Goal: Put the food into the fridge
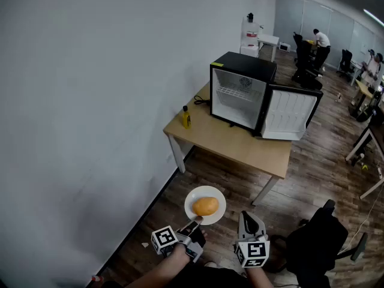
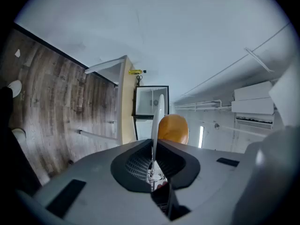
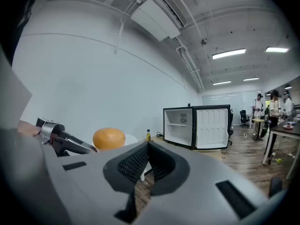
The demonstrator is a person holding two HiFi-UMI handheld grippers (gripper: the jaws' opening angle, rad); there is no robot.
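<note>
The orange food [image 1: 206, 206] lies on a white plate [image 1: 218, 215]. The left gripper [image 1: 193, 224] pinches the plate's near rim, jaws almost together. The right gripper [image 1: 249, 219] is closed and empty. Open floor [image 1: 198, 174] reaches the table [image 1: 240, 146]. There the fridge [image 1: 240, 92] stands, door [image 1: 288, 116] swung right; its sticker [image 1: 245, 83] seems printed but is unreadable.

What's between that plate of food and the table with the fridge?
Just bare floor between plate and table, as the head view shows.
</note>
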